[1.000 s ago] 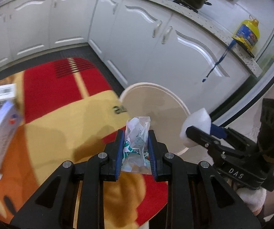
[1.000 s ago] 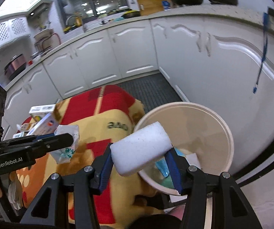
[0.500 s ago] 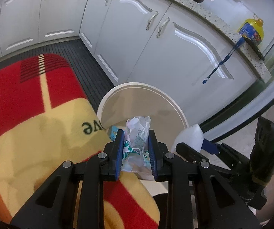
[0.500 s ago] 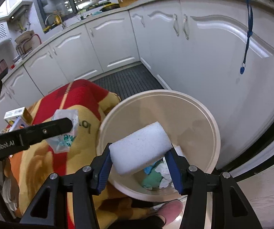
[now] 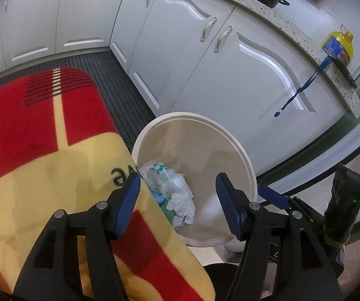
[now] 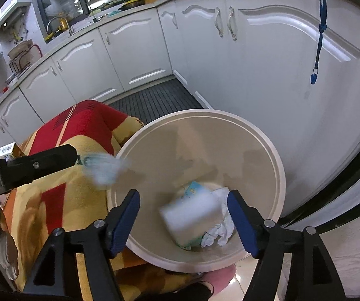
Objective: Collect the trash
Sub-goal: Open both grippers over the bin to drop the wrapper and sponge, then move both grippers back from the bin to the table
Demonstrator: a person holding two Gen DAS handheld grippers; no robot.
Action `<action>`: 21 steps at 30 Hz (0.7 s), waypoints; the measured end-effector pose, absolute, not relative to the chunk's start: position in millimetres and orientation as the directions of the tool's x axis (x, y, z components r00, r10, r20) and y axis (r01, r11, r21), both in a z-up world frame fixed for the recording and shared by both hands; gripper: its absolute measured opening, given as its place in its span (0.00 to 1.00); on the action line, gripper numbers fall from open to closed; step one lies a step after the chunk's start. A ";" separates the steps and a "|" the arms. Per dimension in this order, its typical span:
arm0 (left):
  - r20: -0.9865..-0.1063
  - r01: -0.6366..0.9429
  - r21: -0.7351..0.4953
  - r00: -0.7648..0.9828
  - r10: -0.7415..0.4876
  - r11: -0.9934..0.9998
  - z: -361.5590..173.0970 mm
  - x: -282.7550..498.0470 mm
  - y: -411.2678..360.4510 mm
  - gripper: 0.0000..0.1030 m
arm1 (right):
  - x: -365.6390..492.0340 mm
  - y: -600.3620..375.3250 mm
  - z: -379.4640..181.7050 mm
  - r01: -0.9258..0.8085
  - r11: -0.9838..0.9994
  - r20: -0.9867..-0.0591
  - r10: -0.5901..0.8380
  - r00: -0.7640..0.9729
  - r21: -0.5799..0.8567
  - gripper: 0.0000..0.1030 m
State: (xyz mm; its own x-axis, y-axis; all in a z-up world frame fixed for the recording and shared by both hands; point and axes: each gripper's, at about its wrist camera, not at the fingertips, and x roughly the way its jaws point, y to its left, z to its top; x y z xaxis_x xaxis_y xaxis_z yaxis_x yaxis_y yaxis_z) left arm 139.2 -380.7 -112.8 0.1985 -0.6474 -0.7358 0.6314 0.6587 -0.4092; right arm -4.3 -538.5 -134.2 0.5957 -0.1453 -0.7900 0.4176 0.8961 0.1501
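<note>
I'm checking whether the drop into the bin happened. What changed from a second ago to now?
Both grippers moved over the bin and let go. The left gripper is opening, its crumpled wrapper blurred in mid-fall at the rim. The right gripper is opening too, its white sponge dropping onto the trash inside. The bin, blanket and cabinets stayed put.

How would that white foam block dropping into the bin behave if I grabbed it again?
The white foam block looks light and squashy, so it would probably give between the pads. Its flat faces suggest it won't roll. In the bin, it would likely settle on crumpled paper.
</note>
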 end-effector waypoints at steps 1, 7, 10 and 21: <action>-0.736 0.632 -0.409 0.198 -0.647 0.658 -112.9 139.0 -379.9 0.59 | -4.4 -538.6 -134.6 0.419 0.895 -0.791 -0.146 0.595 0.150 0.69; -0.737 0.635 -0.402 0.203 -0.645 0.660 -110.8 136.7 -375.1 0.59 | -4.6 -537.5 -134.0 0.422 0.892 -0.792 -0.139 0.595 0.160 0.71; -0.735 0.642 -0.387 0.218 -0.642 0.662 -107.8 133.1 -372.4 0.59 | -5.1 -535.9 -133.8 0.422 0.891 -0.791 -0.133 0.597 0.168 0.71; -0.731 0.644 -0.334 0.284 -0.620 0.689 -96.7 121.4 -352.8 0.59 | -4.6 -521.8 -125.6 0.400 0.901 -0.784 -0.127 0.608 0.165 0.71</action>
